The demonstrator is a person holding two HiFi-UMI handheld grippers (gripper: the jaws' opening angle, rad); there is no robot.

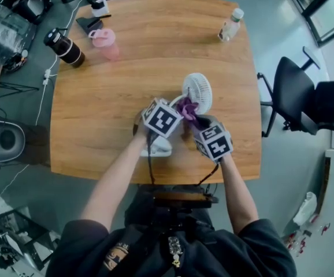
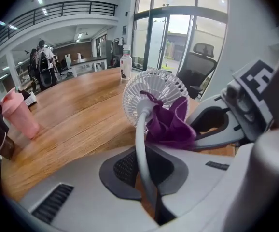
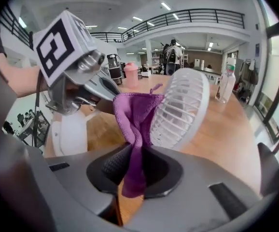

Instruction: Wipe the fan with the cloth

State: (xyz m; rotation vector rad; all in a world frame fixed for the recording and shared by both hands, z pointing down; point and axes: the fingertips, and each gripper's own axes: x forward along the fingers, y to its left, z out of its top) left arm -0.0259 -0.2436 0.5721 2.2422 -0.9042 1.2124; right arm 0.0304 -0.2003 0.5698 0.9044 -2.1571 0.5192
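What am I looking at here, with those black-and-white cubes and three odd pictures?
There is no robot: a person holds a two-jaw tool in each hand, and the patterned cubes are part of those tools. The head view looks down from the person's head at a wooden table. The other two views come from cameras riding on each tool. The left gripper has its jaws closed on the thin neck of a small white fan. The right gripper has its jaws closed on a purple cloth, held against the fan's head. Also on the table are a pink bottle, a dark flask and a clear bottle.
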